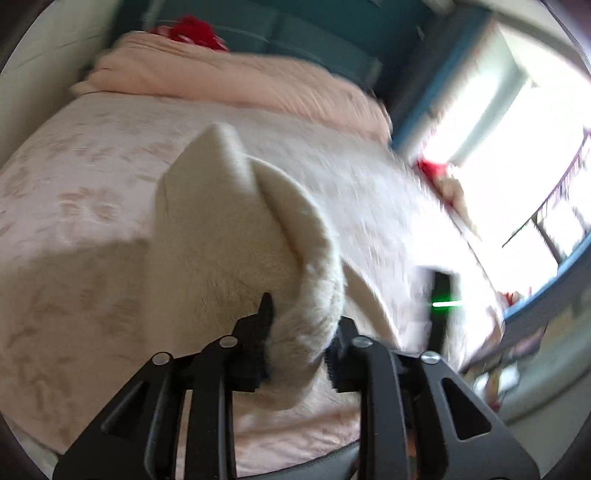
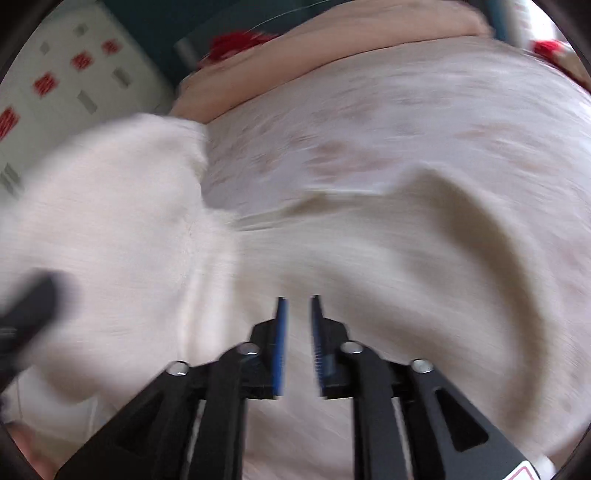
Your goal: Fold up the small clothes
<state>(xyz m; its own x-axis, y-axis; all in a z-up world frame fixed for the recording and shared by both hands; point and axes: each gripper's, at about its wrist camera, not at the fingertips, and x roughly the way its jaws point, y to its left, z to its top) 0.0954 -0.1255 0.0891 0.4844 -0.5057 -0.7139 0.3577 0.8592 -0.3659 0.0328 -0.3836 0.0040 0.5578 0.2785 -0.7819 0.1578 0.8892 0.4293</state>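
Note:
A cream fleecy garment (image 1: 229, 229) hangs lifted over the bed in the left wrist view. My left gripper (image 1: 301, 314) is shut on a bunched edge of it, which fills the gap between the black fingers. In the right wrist view the same garment (image 2: 110, 206) spreads across the left and middle, blurred by motion. My right gripper (image 2: 297, 306) hovers just above the cloth with its blue-padded fingers slightly apart and nothing between them. The other gripper (image 2: 26, 310) shows as a dark blur at the left edge.
A bed with a pale pink patterned cover (image 1: 74, 192) lies under everything. A folded pink duvet (image 1: 229, 81) and a red item (image 1: 192, 29) sit at the head by a teal headboard. A bright window (image 1: 517, 155) is on the right.

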